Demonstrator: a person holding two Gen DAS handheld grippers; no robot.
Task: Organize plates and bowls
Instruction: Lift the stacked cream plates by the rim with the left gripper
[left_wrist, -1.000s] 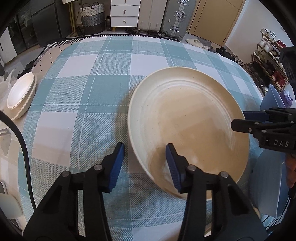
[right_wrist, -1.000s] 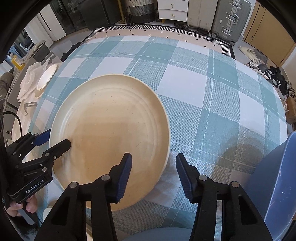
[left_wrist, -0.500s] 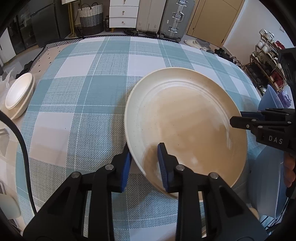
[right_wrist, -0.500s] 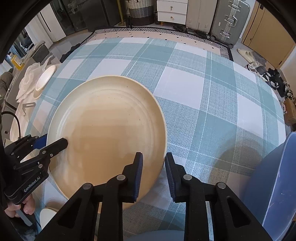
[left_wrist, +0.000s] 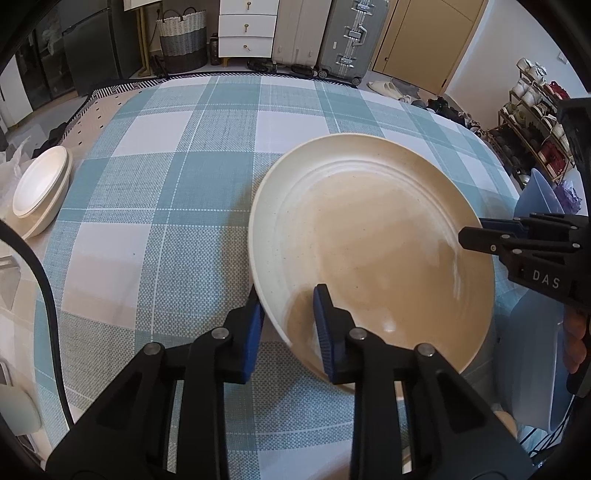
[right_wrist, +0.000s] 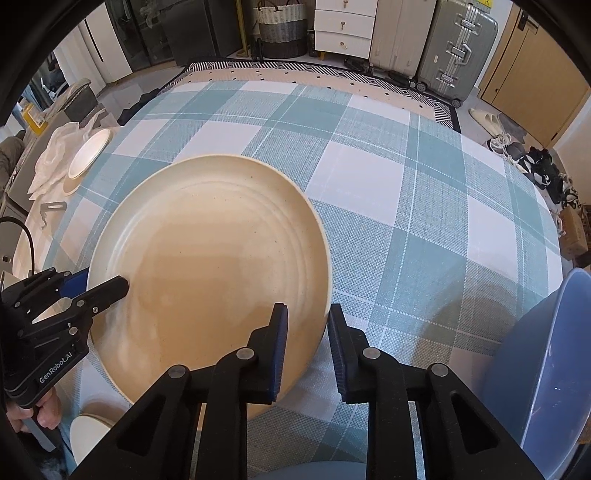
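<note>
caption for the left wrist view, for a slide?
Both grippers, left and right, clamp opposite rims of a large cream plate over a checked tablecloth.

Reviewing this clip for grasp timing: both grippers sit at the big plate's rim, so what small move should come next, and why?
Probably a short, level lift with both hands together. The left gripper and the right gripper each pinch opposite edges of the large cream plate, which lies over the checked tablecloth. Then likely toward the stacked dishes at the table's edge.
</note>
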